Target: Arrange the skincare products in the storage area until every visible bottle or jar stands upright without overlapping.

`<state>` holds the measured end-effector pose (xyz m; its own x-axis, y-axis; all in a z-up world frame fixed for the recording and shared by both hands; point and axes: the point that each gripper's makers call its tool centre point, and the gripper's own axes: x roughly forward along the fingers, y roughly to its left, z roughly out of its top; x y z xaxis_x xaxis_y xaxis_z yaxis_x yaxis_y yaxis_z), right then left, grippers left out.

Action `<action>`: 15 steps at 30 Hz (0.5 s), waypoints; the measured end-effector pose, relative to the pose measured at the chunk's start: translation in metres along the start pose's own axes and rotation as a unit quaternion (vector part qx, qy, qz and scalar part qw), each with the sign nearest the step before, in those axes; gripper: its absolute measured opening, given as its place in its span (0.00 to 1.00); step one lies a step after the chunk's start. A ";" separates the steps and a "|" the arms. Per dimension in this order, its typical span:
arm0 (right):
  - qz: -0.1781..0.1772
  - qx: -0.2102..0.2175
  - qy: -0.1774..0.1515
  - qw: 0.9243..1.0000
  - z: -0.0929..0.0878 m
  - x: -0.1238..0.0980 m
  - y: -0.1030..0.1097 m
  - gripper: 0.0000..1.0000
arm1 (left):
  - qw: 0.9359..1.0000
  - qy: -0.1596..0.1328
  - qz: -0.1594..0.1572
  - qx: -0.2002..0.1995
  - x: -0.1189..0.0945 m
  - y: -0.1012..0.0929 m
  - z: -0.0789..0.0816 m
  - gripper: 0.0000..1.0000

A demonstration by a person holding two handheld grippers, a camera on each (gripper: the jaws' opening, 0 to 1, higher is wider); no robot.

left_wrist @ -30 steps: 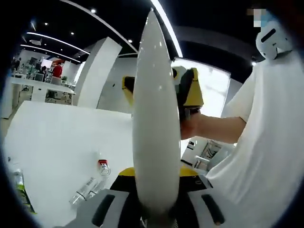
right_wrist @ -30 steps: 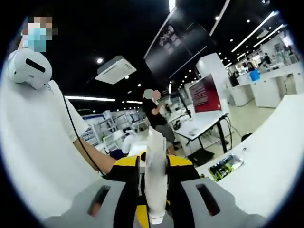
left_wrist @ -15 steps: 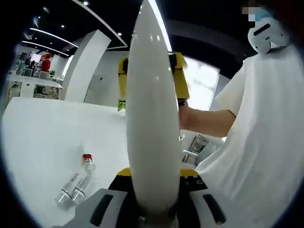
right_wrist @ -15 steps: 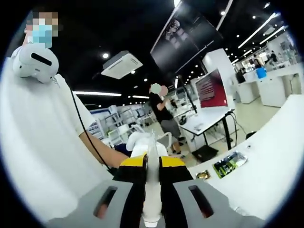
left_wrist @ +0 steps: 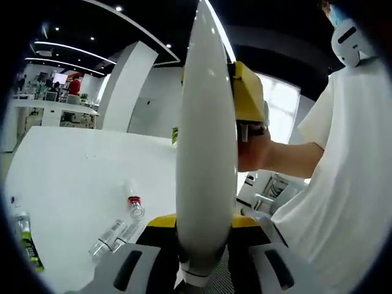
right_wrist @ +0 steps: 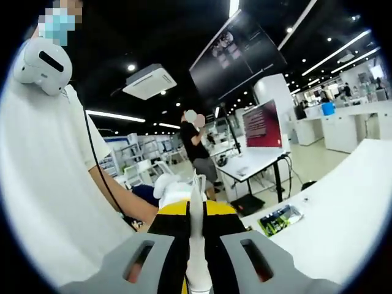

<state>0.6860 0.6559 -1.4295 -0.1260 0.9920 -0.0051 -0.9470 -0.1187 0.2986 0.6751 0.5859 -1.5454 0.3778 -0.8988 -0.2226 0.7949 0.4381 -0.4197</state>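
A bright open hall with dark ceiling and strip lights surrounds a broad white table (left_wrist: 73, 177), whose bare top spreads wide toward the left in the left gripper view. That view looks along a long white tube (left_wrist: 205, 153), seen broad side on, standing up from between the jaws of the left gripper (left_wrist: 199, 269), which are closed against its lower end. Behind the tube the yellow right gripper (left_wrist: 248, 101) pinches its upper part, a hand (left_wrist: 251, 150) wrapped below it and a person in a white shirt (left_wrist: 343, 177) at the right. On the table lie a small vial with a red cap (left_wrist: 135, 205), two clear vials (left_wrist: 113, 233) side by side just beside it, and a green-labelled bottle (left_wrist: 24, 245) on its side near the left rim, well apart from them. The right gripper view sees the same white tube (right_wrist: 196, 239) edge on, as a thin blade clamped between the jaws of the right gripper (right_wrist: 197, 275), with the white shirt (right_wrist: 49, 184) filling the left. To the right a white table edge (right_wrist: 331, 208) curves away, carrying a flat green packet (right_wrist: 278, 219) near its border; beyond stand a red sign (right_wrist: 263, 125), desks and a person in black (right_wrist: 199, 153).
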 end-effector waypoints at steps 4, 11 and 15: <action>-0.013 -0.006 -0.002 1.000 0.002 -0.002 -0.008 0.05 | 0.999 0.022 0.024 0.011 -0.002 0.007 -0.012 0.33; -0.039 -0.018 0.000 0.999 0.008 -0.010 -0.026 0.05 | 0.985 0.079 0.138 0.065 -0.022 0.044 -0.034 0.38; -0.055 -0.027 0.010 0.998 0.009 -0.014 -0.038 0.05 | 0.967 0.102 0.213 0.092 -0.036 0.065 -0.042 0.37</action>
<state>0.7263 0.6470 -1.4320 -0.0253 0.9982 -0.0545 -0.9699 -0.0113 0.2433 0.6935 0.6473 -1.6020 0.6037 -0.6069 -0.5169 0.6659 0.7404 -0.0917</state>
